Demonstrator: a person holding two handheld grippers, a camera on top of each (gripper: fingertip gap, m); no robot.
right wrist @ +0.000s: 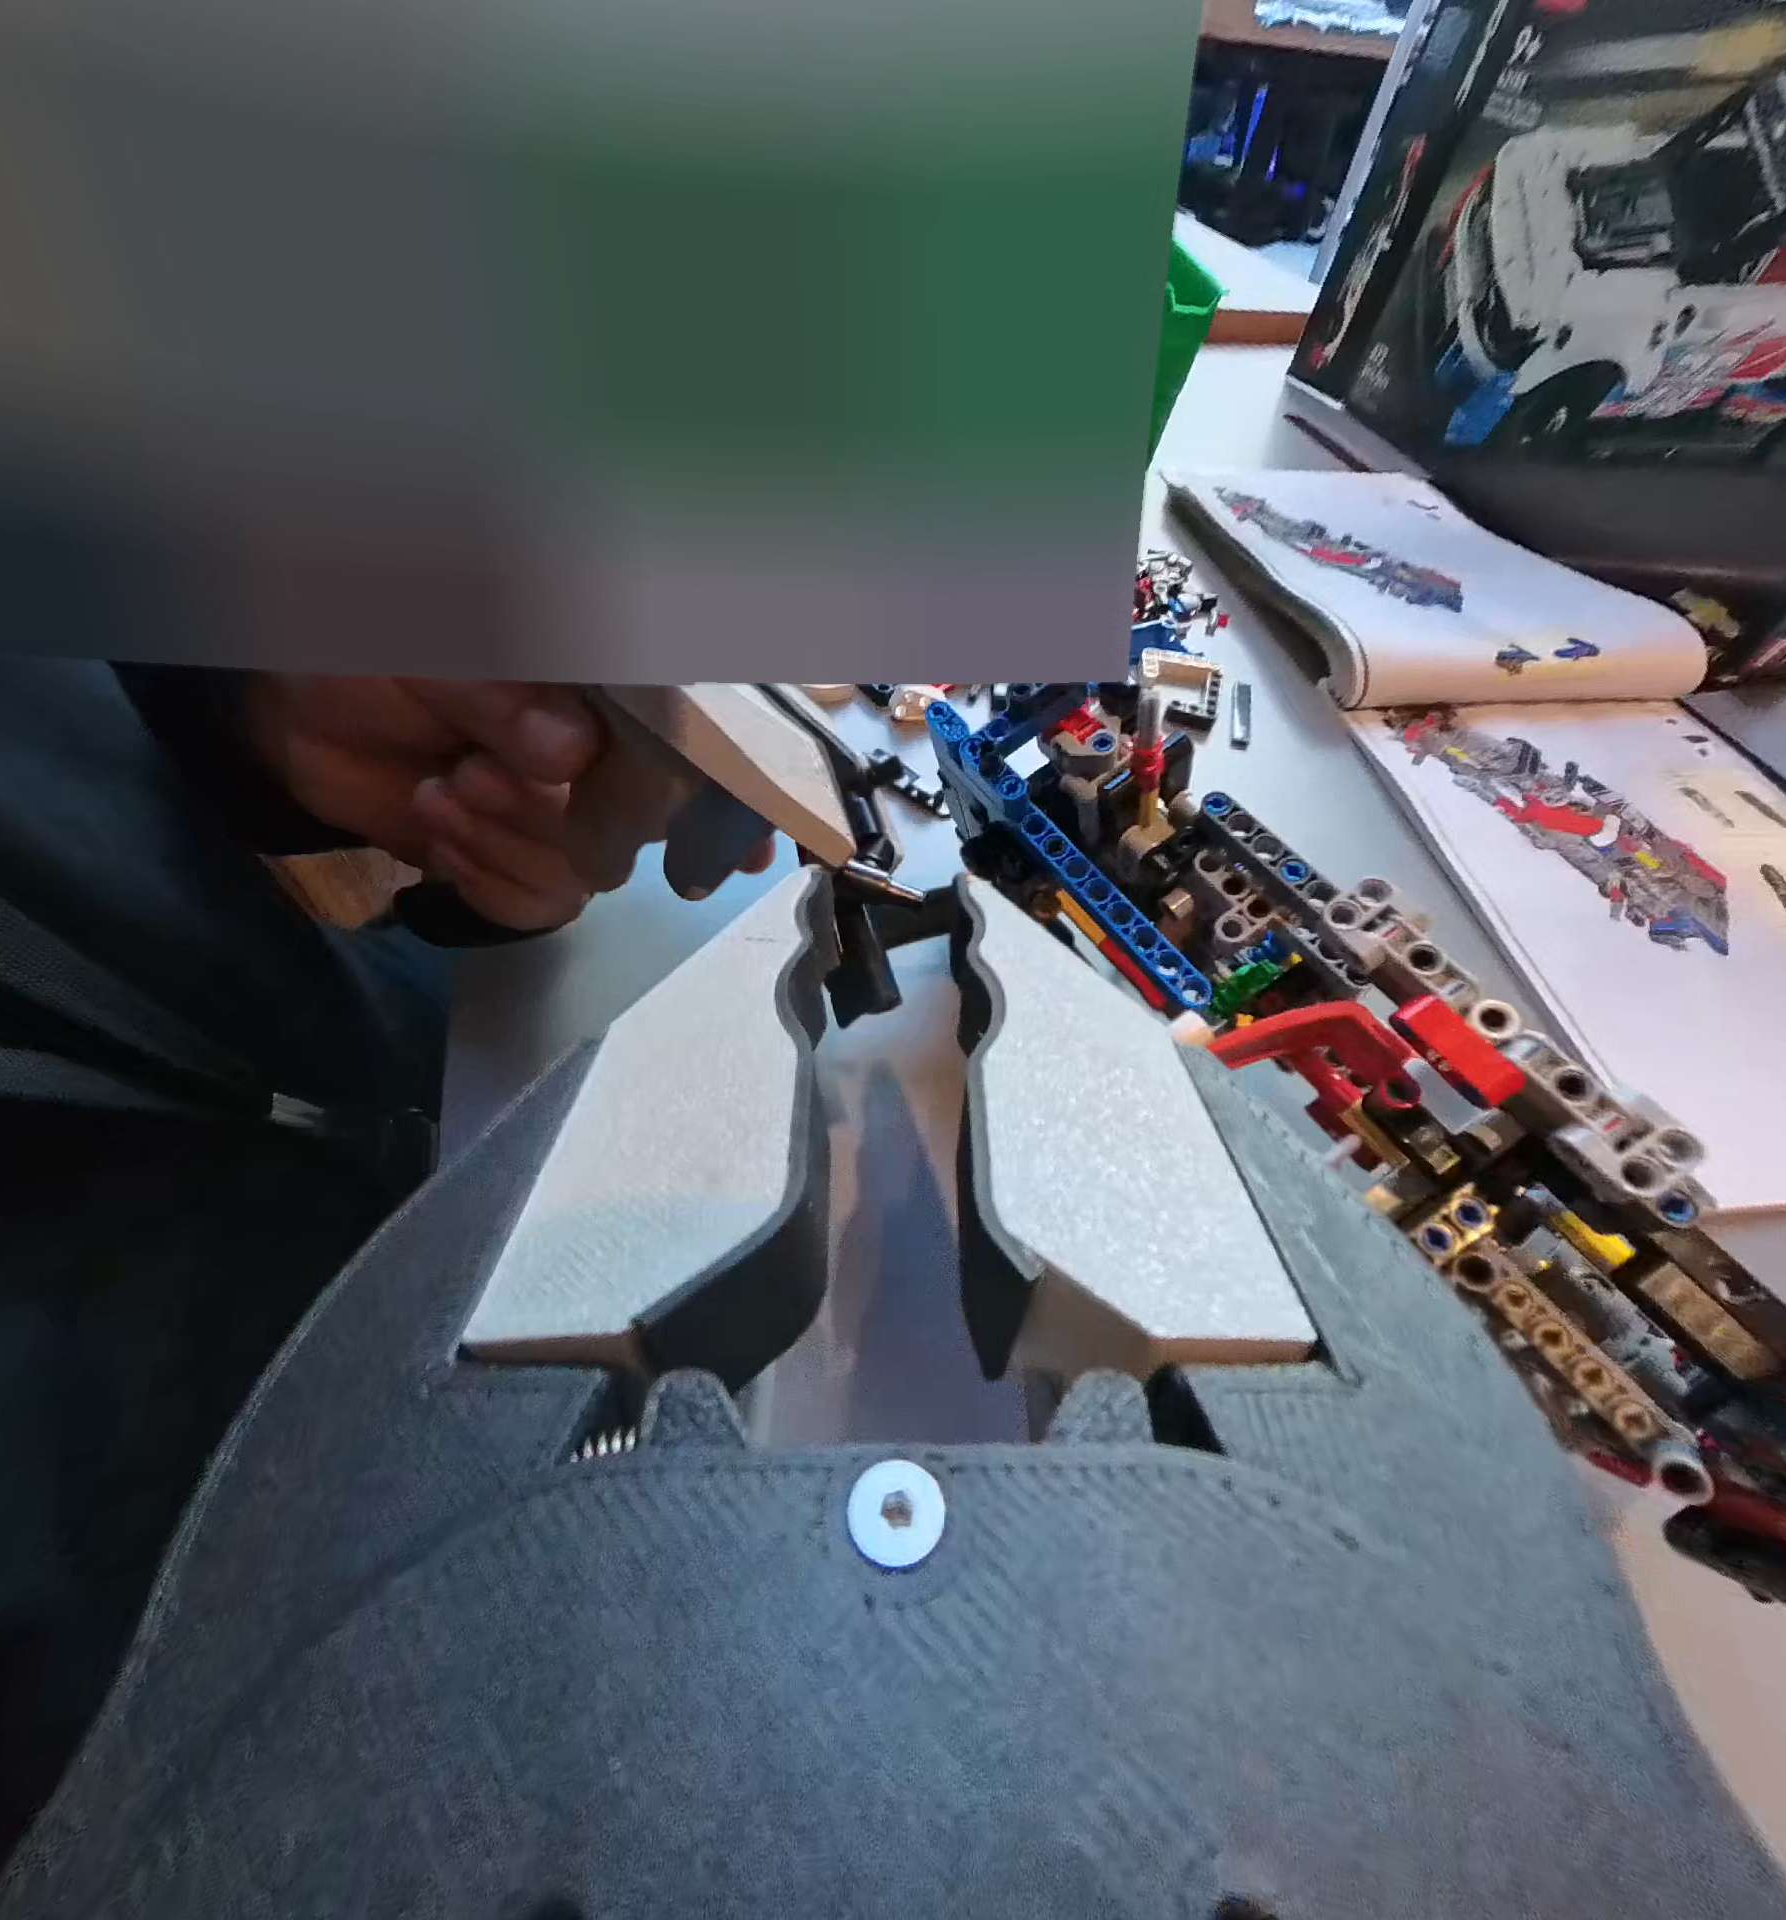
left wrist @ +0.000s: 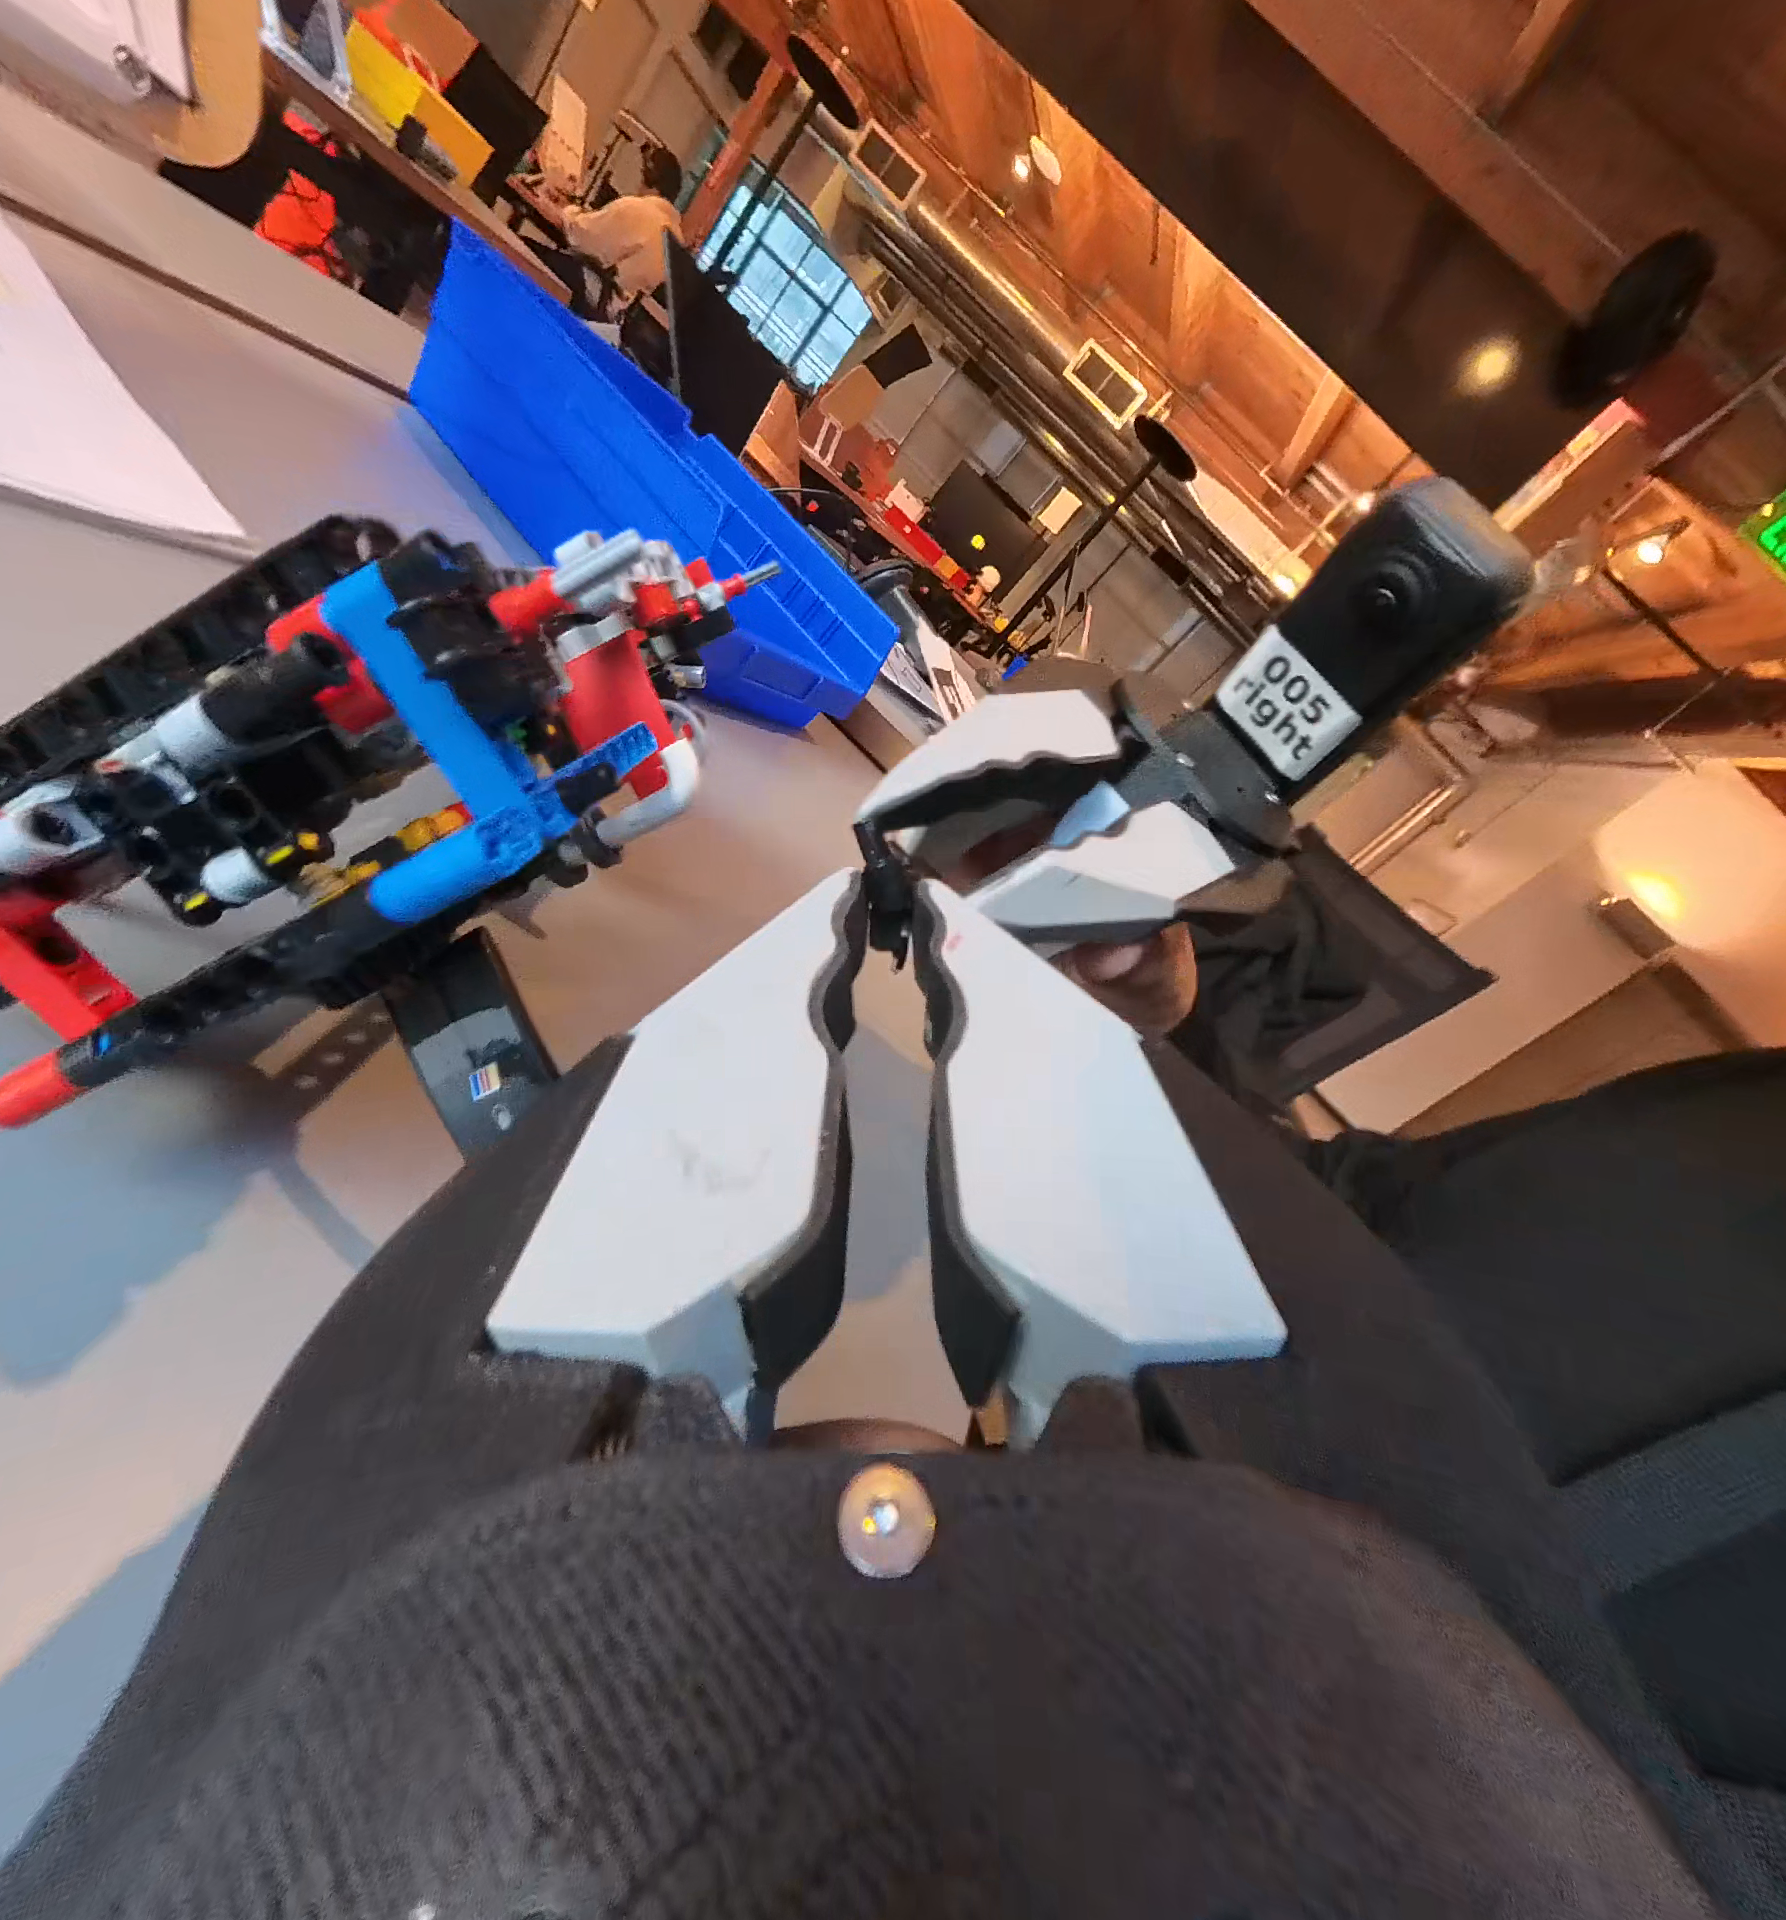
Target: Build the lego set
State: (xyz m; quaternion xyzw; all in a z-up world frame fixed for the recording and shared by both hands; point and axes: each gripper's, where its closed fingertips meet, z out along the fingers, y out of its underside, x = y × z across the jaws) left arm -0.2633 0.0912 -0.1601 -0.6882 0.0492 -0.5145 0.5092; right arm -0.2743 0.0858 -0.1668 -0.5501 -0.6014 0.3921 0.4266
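My left gripper (left wrist: 886, 896) is shut on a small black Lego part (left wrist: 884, 920) held up off the table. My right gripper (left wrist: 873, 831) comes in from the right and closes its tips on the top end of the same black cluster. In the right wrist view my right gripper (right wrist: 889, 906) holds a black part (right wrist: 861, 971) between its fingers, pressed against the left finger. The left gripper (right wrist: 858, 857) meets it from the upper left, with a small grey pin at the joint. The partly built Lego car chassis (left wrist: 349, 748) lies on the table beside both grippers (right wrist: 1284, 987).
A blue bin (left wrist: 608, 468) stands behind the chassis, which rests on a black stand (left wrist: 463, 1029). An open instruction booklet (right wrist: 1647, 883), the set's box (right wrist: 1595, 260) and several loose pieces (right wrist: 1180, 623) lie beyond the chassis. A person's hand (right wrist: 494, 800) grips the left tool.
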